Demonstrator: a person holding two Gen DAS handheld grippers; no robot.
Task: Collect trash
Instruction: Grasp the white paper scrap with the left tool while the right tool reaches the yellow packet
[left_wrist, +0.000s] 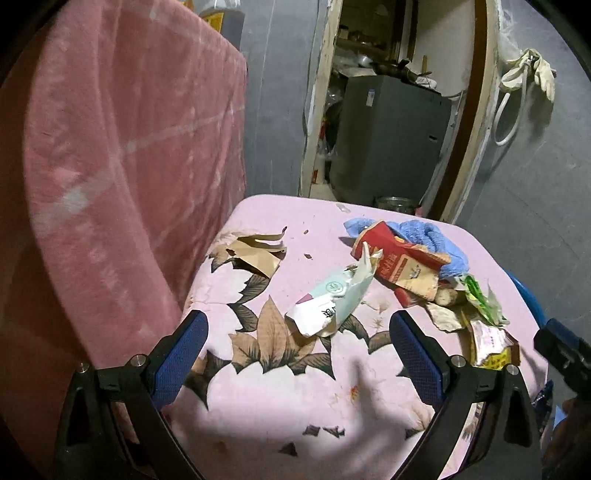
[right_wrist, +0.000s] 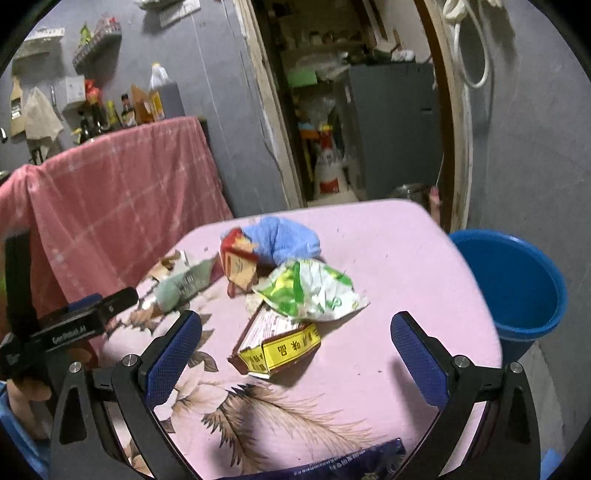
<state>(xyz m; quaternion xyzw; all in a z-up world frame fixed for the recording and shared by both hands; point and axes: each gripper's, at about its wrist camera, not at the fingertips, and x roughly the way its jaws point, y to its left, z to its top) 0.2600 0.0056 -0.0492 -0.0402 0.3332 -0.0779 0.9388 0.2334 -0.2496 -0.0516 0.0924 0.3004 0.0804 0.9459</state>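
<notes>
Crumpled trash strewn over pink leaf-printed cloth on counter: glossy green-white wrapper, flattened brown box with yellow label, torn red carton, pale mint packet, beside fuzzy blue rag. Left claw and right claw both spread wide, empty. Smooth blue bucket just right of counter.

left hand-held gripper: jaws wide, empty; right hand-held gripper: jaws wide, empty
</notes>
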